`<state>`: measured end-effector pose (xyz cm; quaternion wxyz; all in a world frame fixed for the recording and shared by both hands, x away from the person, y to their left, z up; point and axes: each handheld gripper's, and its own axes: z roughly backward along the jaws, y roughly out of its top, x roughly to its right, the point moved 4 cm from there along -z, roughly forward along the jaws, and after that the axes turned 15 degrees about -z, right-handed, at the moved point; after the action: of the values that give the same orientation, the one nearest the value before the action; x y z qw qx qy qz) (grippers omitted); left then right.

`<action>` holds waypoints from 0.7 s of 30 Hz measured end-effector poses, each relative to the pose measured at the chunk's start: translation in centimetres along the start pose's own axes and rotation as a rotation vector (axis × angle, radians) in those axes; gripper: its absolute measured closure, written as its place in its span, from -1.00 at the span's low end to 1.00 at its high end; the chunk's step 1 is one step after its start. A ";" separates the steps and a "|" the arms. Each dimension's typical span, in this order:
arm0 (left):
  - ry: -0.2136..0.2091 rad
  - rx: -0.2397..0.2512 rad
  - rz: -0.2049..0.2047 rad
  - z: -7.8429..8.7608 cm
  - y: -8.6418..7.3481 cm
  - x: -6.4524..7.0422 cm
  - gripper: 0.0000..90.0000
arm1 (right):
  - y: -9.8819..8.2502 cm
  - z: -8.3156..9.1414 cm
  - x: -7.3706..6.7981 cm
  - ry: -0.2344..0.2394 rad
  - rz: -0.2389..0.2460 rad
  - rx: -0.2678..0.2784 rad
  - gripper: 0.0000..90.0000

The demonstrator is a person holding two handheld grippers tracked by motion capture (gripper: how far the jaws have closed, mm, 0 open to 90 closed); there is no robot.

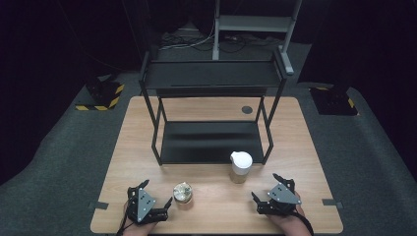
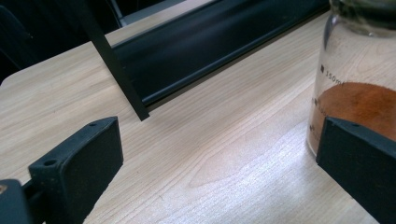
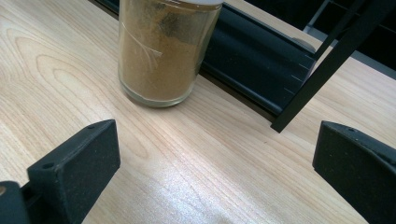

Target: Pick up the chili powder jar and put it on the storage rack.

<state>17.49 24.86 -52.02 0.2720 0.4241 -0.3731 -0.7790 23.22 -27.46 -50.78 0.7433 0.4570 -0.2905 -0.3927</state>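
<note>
Two glass jars stand on the wooden table (image 1: 211,206). Near the front edge is a short jar (image 1: 182,194) with a pale gold top, holding orange-brown powder (image 2: 359,102). Just left of it rests my left gripper (image 1: 155,194), open and empty (image 2: 219,158), with the jar beside its right jaw. A taller jar (image 1: 241,166) with a white lid holds tan powder (image 3: 163,51) and stands by the rack's front right leg. My right gripper (image 1: 269,188) lies to that jar's right and nearer the front, open (image 3: 217,158) with bare table between its jaws.
A black two-tier metal rack (image 1: 211,73) occupies the table's middle and back, its lower shelf (image 1: 211,140) sitting on the tabletop. Its thin legs (image 3: 322,70) rise close to both jars. A round cable hole (image 1: 247,109) is at the back right.
</note>
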 end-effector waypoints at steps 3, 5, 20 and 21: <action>0.004 0.011 0.037 0.1 -0.3 -0.3 -0.98 | -0.1 0.1 0.1 -0.001 -0.009 0.007 -1.00; 0.000 0.012 0.053 0.1 -0.4 -0.5 -0.99 | -0.1 0.1 0.2 0.000 -0.014 0.007 -1.00; 0.010 0.011 0.048 0.1 -0.4 -0.4 -0.99 | 0.0 0.0 0.1 0.002 -0.011 0.001 -1.00; 0.006 0.011 0.043 0.2 -0.4 -0.4 -0.99 | 0.1 0.0 0.2 0.004 -0.015 -0.002 -1.00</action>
<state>17.49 25.42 -52.08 0.2873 0.4201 -0.3857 -0.7696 23.35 -27.62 -50.73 0.7413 0.4595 -0.2851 -0.3976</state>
